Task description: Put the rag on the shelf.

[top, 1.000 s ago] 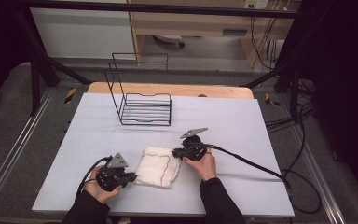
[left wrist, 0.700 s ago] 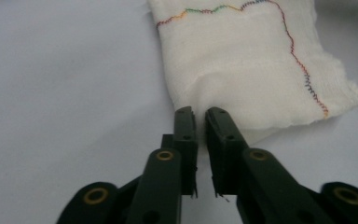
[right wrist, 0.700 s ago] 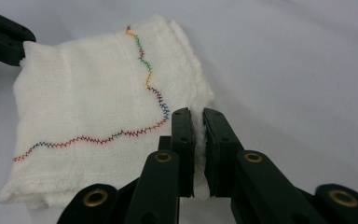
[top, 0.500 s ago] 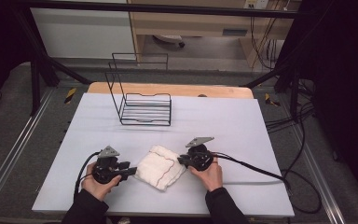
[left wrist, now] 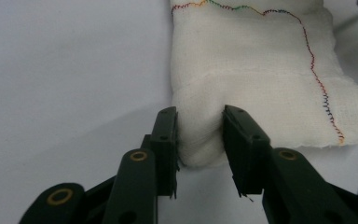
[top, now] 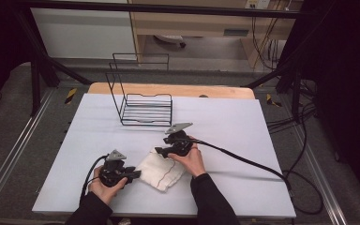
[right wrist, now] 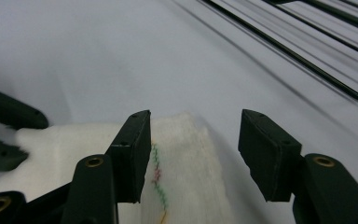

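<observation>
You work at a pale grey table that takes the middle of the high view, with a dark floor and cables around it. A black wire rack stands in the upper middle of the table, well apart from your hands. The folded white cloth with a coloured stitch line lies in the lower middle of the frame, between your two grippers.

The left gripper is closed on the near corner of the cloth: in the left gripper view a bunched fold sits pressed between its jaws. The right gripper is open. In the right gripper view its jaws stand wide apart over the far edge of the cloth, one jaw above the stitch line and the other above bare table.

I think the risk is here: if you close the right gripper now, it may catch only the top layer, or slide off the edge, because one jaw is beside the cloth. Also, if you pull with the left gripper first, the small pinch may slip out.
</observation>
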A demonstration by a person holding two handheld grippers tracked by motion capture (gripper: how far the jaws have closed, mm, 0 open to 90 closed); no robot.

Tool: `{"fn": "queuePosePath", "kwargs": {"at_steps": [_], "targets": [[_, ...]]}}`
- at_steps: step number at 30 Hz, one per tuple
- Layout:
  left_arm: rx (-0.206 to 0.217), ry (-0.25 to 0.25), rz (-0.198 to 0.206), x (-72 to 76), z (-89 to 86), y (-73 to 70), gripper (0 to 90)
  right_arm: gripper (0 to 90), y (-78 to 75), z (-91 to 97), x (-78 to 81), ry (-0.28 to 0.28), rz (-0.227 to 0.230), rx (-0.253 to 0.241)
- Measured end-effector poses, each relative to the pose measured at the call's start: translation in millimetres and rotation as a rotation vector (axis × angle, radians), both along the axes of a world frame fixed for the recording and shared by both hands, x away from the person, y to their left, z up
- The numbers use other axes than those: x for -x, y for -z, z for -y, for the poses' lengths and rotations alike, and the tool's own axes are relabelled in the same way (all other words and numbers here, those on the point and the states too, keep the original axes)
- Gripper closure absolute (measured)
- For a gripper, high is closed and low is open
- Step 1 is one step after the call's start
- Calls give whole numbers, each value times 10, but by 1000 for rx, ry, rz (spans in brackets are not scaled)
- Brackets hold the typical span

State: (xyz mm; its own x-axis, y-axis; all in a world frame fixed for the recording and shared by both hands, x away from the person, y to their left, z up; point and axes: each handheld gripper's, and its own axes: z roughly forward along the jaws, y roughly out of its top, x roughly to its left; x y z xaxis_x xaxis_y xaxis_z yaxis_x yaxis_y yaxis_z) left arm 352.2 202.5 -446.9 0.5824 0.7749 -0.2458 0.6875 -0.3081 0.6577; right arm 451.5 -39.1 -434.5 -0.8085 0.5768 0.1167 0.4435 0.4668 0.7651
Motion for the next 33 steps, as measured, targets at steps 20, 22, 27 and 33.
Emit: {"fn": "queuePosePath", "kwargs": {"at_steps": [20,22,27,33], "targets": [[20,-5,43,7,-11,-50,646,821,108,-171,-92,-31,-47,11],[36,-25,61,-9,-42,-81,592,823,51,-111,-78,4,-29,-5],[76,-82,69,-137,-41,-86,533,822,-39,41,-56,79,8,-6],[68,-97,29,-313,92,19,554,813,19,76,-37,98,18,10]]}}
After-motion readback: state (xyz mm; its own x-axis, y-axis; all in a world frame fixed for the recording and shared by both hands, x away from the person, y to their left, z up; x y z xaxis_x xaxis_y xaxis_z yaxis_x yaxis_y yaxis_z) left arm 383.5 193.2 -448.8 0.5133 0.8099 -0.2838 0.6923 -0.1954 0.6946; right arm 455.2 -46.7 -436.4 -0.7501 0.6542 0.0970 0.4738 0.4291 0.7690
